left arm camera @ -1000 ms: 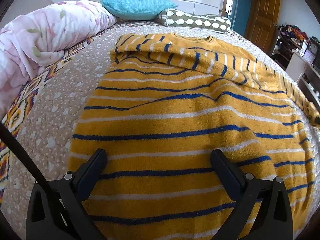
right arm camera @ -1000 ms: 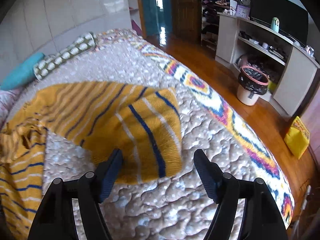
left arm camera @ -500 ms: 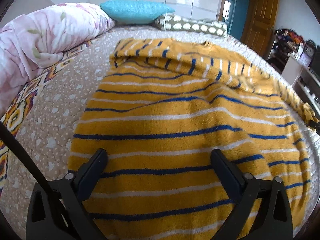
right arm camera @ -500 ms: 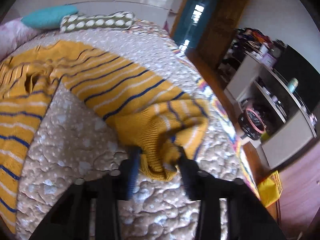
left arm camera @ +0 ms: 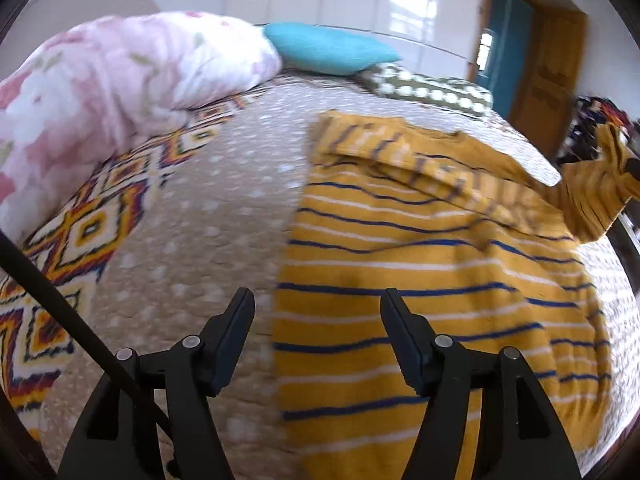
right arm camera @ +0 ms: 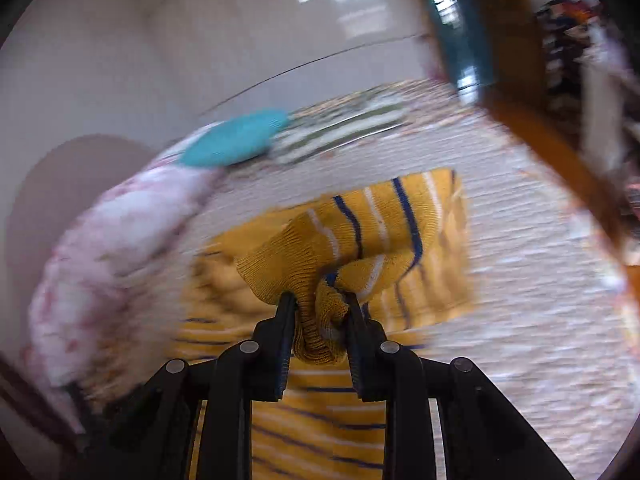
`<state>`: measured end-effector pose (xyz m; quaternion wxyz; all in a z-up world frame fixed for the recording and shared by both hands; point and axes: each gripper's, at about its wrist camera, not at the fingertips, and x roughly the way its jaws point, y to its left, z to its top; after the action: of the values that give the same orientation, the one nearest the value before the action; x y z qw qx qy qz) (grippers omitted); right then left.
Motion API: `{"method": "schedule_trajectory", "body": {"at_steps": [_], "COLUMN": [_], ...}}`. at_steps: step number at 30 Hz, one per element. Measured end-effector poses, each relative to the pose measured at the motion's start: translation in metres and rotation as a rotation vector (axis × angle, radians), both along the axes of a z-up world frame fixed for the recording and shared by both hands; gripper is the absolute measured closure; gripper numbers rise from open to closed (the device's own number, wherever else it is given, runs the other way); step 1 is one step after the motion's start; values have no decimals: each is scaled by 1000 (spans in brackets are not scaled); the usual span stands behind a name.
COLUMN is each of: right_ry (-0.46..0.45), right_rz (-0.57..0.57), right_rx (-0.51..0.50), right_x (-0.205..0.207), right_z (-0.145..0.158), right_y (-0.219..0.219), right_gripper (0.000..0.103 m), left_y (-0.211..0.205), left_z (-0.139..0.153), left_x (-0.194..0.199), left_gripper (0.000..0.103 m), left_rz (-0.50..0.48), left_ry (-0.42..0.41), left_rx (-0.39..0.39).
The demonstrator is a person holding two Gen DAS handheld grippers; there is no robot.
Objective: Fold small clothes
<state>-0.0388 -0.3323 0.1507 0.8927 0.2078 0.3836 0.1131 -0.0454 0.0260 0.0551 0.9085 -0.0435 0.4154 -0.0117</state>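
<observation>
Two black fingers of the right gripper (right arm camera: 318,304) stand close together, pinching the ribbed cuff of the sweater's sleeve (right arm camera: 320,276), which bunches up between them above the bed. Only the right wrist view shows this grip. The left wrist view shows the left gripper (left arm camera: 317,300) with its jaws wide apart and nothing between them, poised over the left edge of the yellow striped sweater (left arm camera: 420,292) lying on the quilted bedspread (left arm camera: 192,216). There the lifted sleeve appears at the far right. Beyond lie a pink floral duvet (left arm camera: 100,92) and a teal pillow (left arm camera: 324,48).
</observation>
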Motion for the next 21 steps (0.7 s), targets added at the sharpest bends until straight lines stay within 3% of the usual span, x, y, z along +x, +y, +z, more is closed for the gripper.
{"method": "schedule_trajectory", "body": {"at_steps": [2, 5, 8, 11, 18, 19, 21], "right_ry": [41, 177, 211, 183, 118, 110, 93], "right_rz": [77, 203, 258, 260, 176, 159, 131], "right_rx": [13, 30, 15, -46, -139, -132, -105], "right_x": [16, 29, 14, -4, -52, -55, -58], "right_z": [-20, -65, -86, -91, -86, -86, -86], "right_y": [36, 85, 100, 88, 27, 20, 9], "right_gripper": [74, 64, 63, 50, 46, 46, 46], "left_y": [10, 24, 29, 20, -30, -41, -63], "left_z": [-2, -5, -6, -9, -13, -14, -18], "left_x": [3, 6, 7, 7, 36, 44, 56], "left_gripper": [39, 39, 37, 31, 31, 31, 31], "left_rz": [25, 51, 58, 9, -158, -182, -201], "left_ry": [6, 24, 27, 42, 147, 162, 173], "left_rx": [-12, -50, -85, -118, -319, -319, -244]}}
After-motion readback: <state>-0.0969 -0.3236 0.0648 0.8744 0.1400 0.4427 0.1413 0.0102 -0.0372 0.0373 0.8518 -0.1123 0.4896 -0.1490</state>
